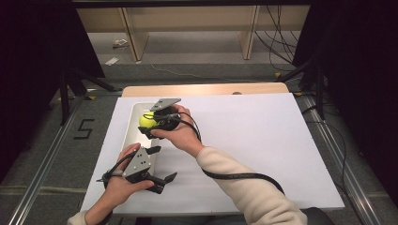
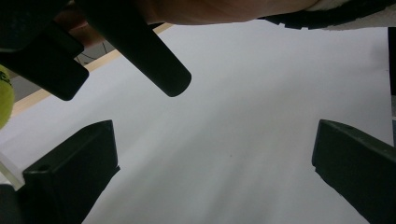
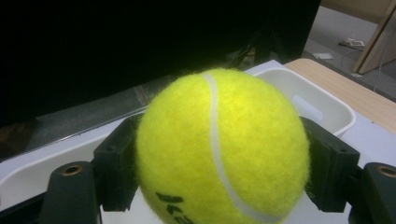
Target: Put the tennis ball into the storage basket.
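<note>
Right gripper's fingers (image 3: 116, 168) pinched a yellow tennis ball (image 3: 222, 149) above the white tray (image 1: 133, 123), left gripper (image 1: 158, 165) spread empty over the white tabletop (image 1: 263, 140).

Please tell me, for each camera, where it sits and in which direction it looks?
High view: above the person's side, looking forward and down at the table; both forearms, left gripper, right gripper.
Left gripper view: on the left gripper, facing the white sheet; jaws wide apart.
Right gripper view: on the right gripper, facing the tray; jaws clamp the tennis ball.
Shared: all three show the ball.
</note>
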A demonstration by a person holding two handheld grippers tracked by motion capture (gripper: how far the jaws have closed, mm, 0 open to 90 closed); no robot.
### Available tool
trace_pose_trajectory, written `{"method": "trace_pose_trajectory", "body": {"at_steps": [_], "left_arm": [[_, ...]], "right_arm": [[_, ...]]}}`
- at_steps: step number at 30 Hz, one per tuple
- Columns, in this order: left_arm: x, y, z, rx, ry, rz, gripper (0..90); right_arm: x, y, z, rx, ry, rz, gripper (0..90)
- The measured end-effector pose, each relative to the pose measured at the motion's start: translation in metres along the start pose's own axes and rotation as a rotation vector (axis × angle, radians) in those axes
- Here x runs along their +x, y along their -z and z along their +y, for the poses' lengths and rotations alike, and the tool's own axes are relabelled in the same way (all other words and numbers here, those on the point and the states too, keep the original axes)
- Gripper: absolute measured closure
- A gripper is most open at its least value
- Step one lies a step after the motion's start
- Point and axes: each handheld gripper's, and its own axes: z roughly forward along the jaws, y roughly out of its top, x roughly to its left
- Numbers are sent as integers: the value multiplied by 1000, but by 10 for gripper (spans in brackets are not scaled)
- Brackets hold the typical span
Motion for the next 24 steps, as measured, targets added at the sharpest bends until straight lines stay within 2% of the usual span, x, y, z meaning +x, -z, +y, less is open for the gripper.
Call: {"method": "trace_pose_trajectory", "body": {"at_steps": [24], "left_arm": [[0, 0, 0, 0, 0, 0, 0]], "right_arm": [[0, -4, 6, 11, 9, 7, 261]]}}
